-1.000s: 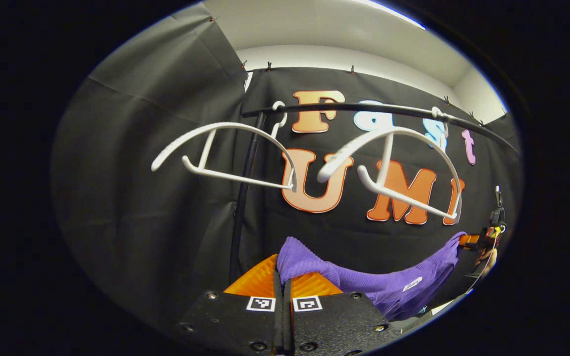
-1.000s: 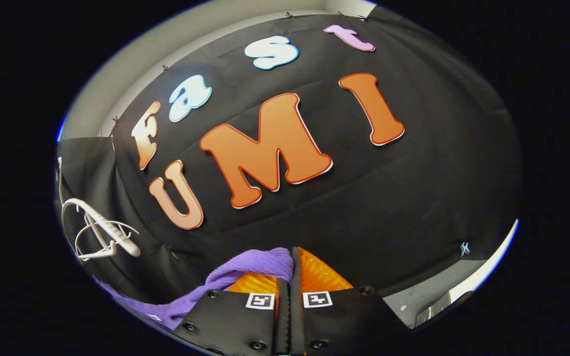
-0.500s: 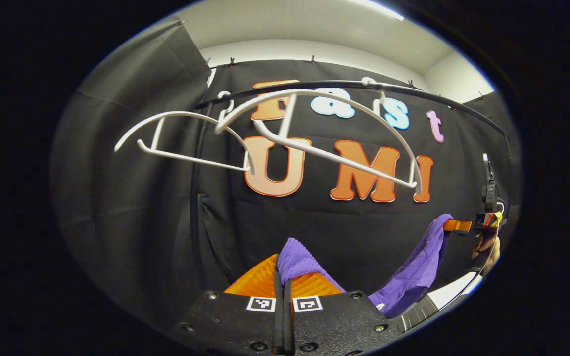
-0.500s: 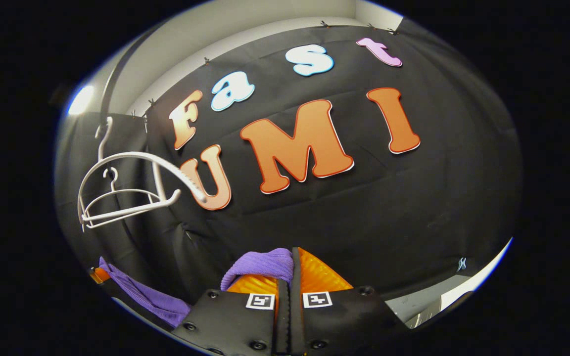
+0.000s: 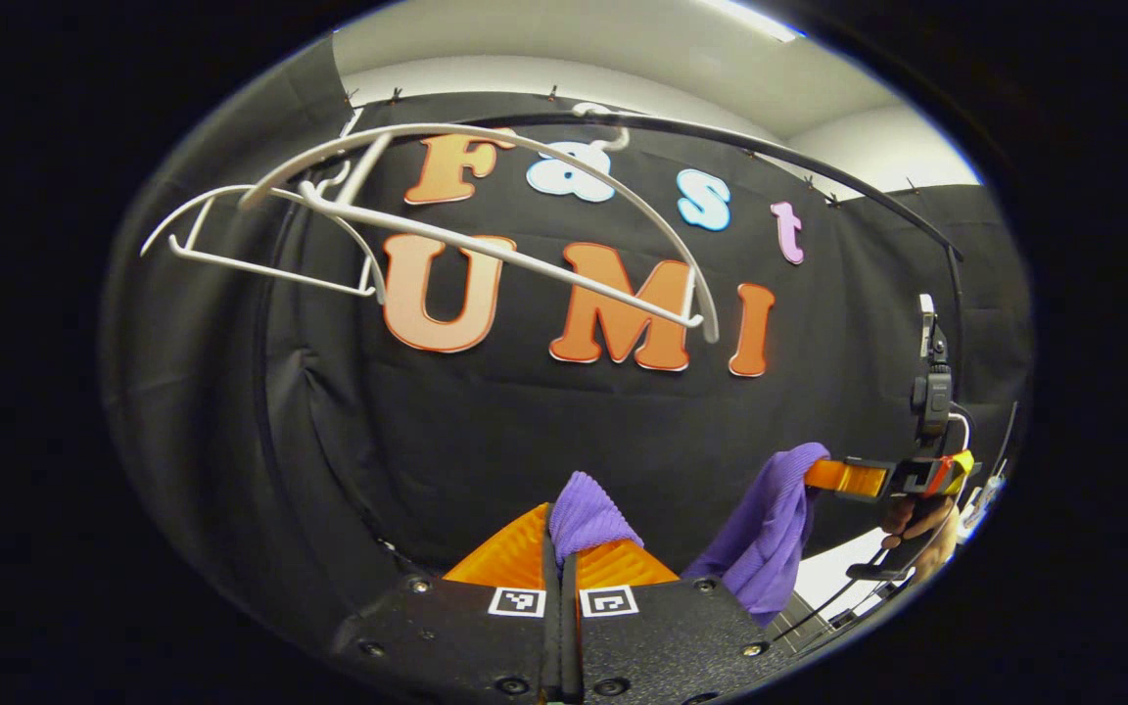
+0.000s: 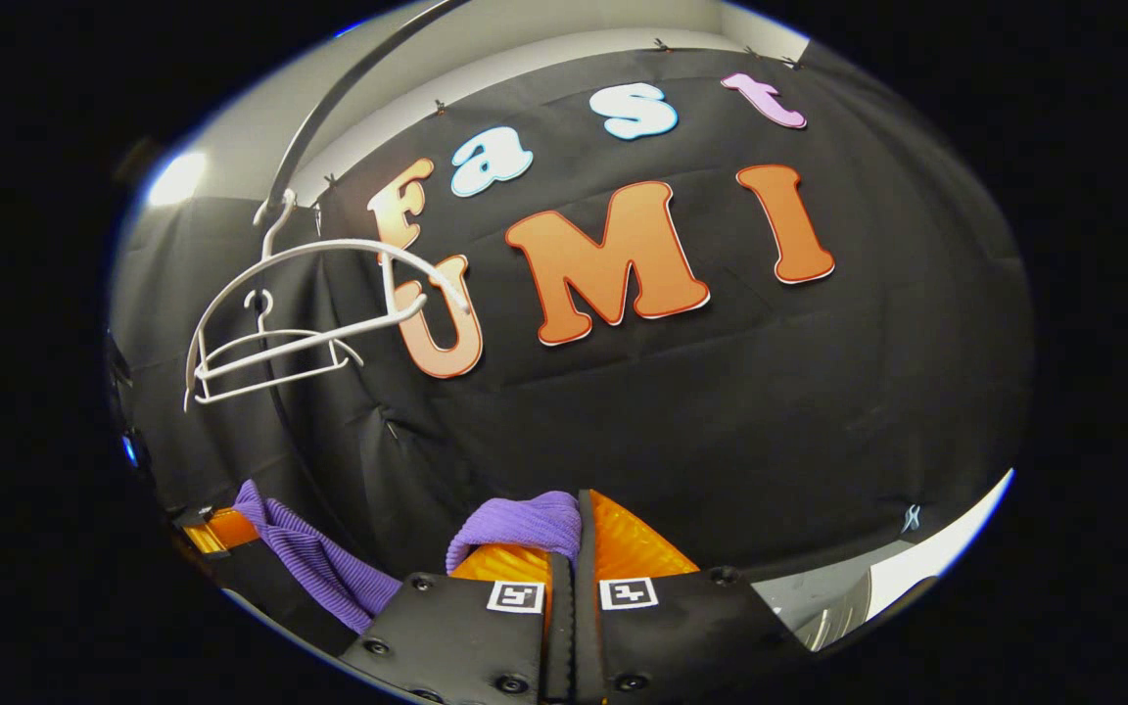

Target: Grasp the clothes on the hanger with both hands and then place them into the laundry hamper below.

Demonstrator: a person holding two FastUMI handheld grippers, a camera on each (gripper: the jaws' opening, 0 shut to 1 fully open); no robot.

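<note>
The purple garment (image 5: 765,534) hung slack between the two grippers, below the bare white hangers (image 5: 486,230). The left gripper (image 5: 561,553) and the right gripper (image 6: 576,534) were each clamped on a bunched edge. It looked light, soft and ribbed, best held by those corners.

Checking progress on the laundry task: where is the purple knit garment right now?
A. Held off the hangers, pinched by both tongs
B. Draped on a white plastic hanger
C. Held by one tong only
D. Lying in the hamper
A: the purple knit garment hangs below the bare white plastic hangers, pinched in the left tongs and, at its other end, in the right tongs.
</note>
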